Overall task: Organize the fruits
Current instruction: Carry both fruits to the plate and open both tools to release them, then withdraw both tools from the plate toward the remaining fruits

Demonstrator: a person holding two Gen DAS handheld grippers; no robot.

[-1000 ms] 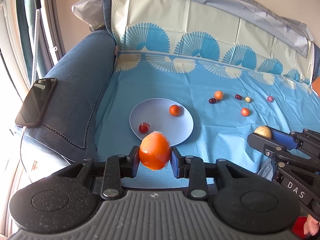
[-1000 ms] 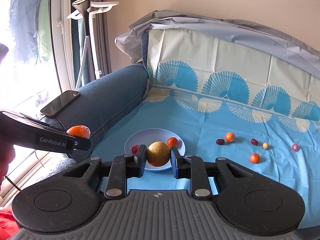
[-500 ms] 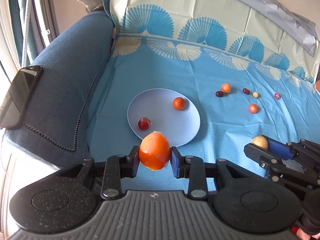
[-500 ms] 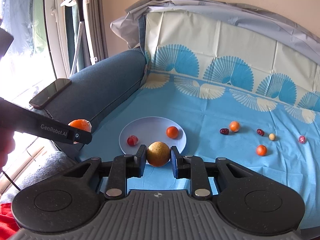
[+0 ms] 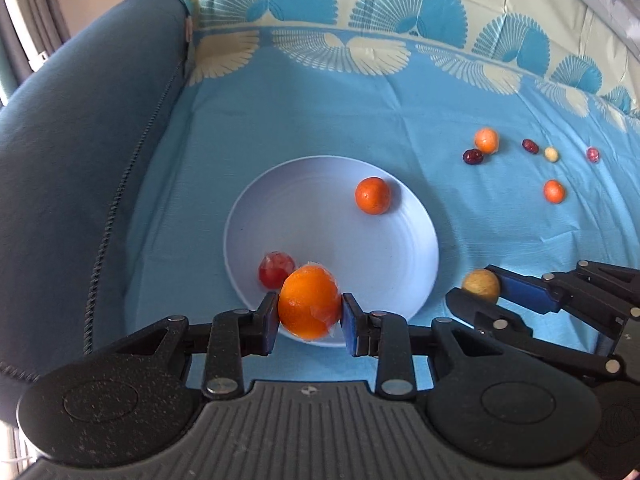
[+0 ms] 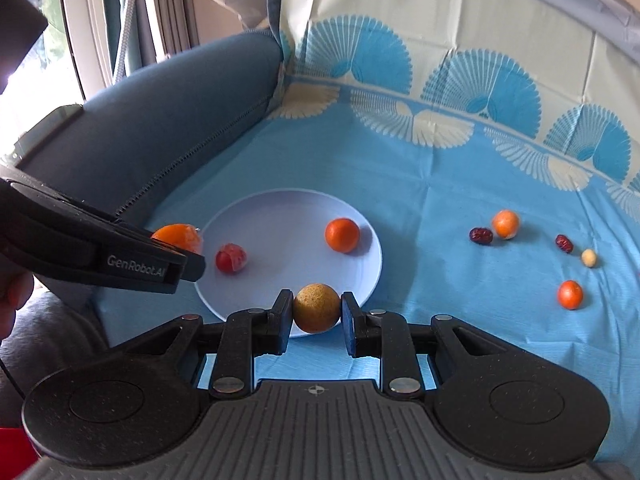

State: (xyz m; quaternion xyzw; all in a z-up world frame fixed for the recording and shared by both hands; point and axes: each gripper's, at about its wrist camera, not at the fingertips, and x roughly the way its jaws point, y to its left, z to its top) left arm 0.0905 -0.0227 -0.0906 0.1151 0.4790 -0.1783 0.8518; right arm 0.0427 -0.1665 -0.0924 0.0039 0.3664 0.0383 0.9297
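My left gripper point(image 5: 310, 318) is shut on a plastic-wrapped orange point(image 5: 309, 307), which hangs over the near rim of a pale blue plate point(image 5: 320, 232). On that plate lie a small orange fruit point(image 5: 373, 195) and a wrapped red fruit point(image 5: 275, 269). My right gripper point(image 6: 316, 314) is shut on a round yellow-brown fruit point(image 6: 316, 307) over the plate's point(image 6: 280, 220) near edge. In the left wrist view the right gripper point(image 5: 478, 292) shows just right of the plate. In the right wrist view the left gripper point(image 6: 180, 254) and its orange point(image 6: 178, 236) are at the plate's left rim.
The plate rests on a blue patterned cloth point(image 6: 440, 184) over a sofa seat. Several small fruits lie loose on the right: orange ones point(image 6: 506, 223) point(image 6: 570, 294), dark red dates point(image 6: 480, 235) point(image 6: 564, 243), a pale one point(image 6: 589, 258). A blue armrest point(image 5: 80, 140) rises on the left.
Both grippers have moved forward and down toward the plate, each still holding its fruit. The plate and the loose fruits now look larger and nearer.
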